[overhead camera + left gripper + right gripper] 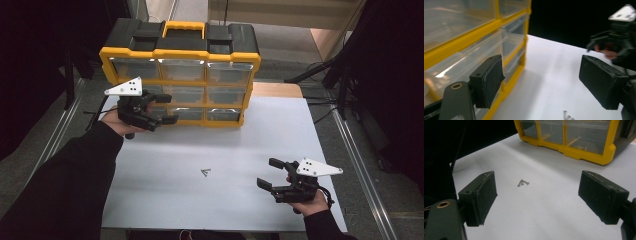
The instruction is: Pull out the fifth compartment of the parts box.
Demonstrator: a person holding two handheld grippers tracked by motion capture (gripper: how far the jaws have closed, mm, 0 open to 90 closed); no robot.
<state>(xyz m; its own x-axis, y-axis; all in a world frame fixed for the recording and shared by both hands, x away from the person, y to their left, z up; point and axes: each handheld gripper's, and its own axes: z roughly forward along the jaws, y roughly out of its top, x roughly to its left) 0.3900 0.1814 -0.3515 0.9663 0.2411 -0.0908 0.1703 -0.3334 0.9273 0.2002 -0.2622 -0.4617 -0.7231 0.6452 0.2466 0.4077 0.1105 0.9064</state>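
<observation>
left gripper | jaws apart, just beside drawer box | right gripper | jaws apart (holding nothing), screws near, ahead

No legible text, label, brand, number or sign appears on any surface. The yellow-framed organizer, its clear drawers, the white table and the grey gripper plates carry no readable markings.

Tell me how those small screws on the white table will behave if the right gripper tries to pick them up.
The screws look tiny against the wide flat pads of the open right gripper, so they will probably slip or scatter. Lying flat on the smooth table, they may roll when nudged. Being metal, they should stay rigid.
</observation>
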